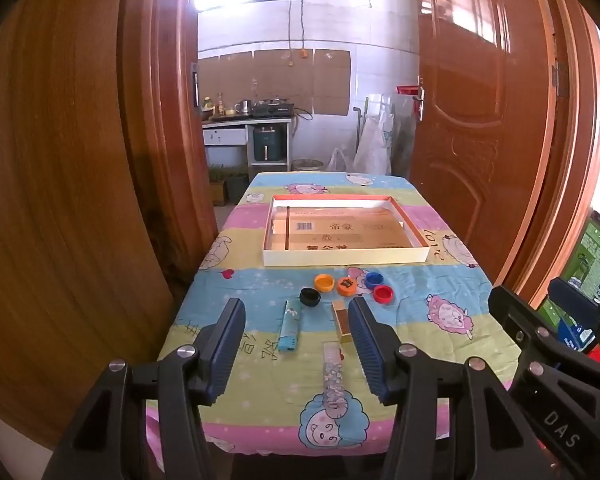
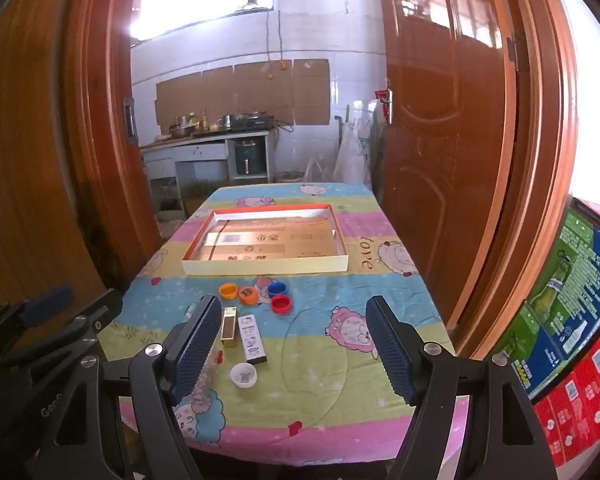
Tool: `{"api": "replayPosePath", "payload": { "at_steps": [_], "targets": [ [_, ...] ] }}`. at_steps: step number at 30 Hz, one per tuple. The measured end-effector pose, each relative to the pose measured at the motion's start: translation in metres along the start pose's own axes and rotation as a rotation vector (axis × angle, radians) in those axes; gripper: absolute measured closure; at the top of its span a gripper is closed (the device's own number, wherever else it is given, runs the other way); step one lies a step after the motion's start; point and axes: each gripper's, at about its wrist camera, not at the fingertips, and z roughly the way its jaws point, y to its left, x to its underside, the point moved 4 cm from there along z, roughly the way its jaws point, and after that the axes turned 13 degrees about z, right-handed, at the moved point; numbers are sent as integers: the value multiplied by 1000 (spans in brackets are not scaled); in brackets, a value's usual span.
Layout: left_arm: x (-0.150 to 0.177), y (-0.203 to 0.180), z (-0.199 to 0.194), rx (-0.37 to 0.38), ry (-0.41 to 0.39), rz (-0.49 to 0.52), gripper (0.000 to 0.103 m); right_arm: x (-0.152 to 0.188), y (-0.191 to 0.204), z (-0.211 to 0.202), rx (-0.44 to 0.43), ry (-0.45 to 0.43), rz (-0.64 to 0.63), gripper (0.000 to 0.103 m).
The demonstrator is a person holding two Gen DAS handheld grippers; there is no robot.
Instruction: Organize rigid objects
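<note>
Shallow tray [image 1: 345, 257] far on table [image 1: 440, 340], coloured caps [image 1: 324, 282] near it, left gripper [image 1: 296, 344] spread and empty, right gripper [image 2: 290, 346] spread wide and empty.

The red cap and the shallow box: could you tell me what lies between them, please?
The blue cap sits between the red cap and the shallow box; right wrist view.

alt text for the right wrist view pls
An open right gripper hovers, holding nothing, over a cartoon-print tablecloth with scattered bottle caps and small boxes. Beyond them lies a shallow empty tray.
</note>
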Motion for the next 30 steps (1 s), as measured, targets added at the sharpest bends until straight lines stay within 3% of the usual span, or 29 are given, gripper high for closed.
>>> {"api": "replayPosePath", "payload": {
  "at_steps": [30],
  "targets": [
    [6, 0, 0, -8, 4, 5, 49, 6, 1, -1, -1, 8, -3, 27]
  ]
}}
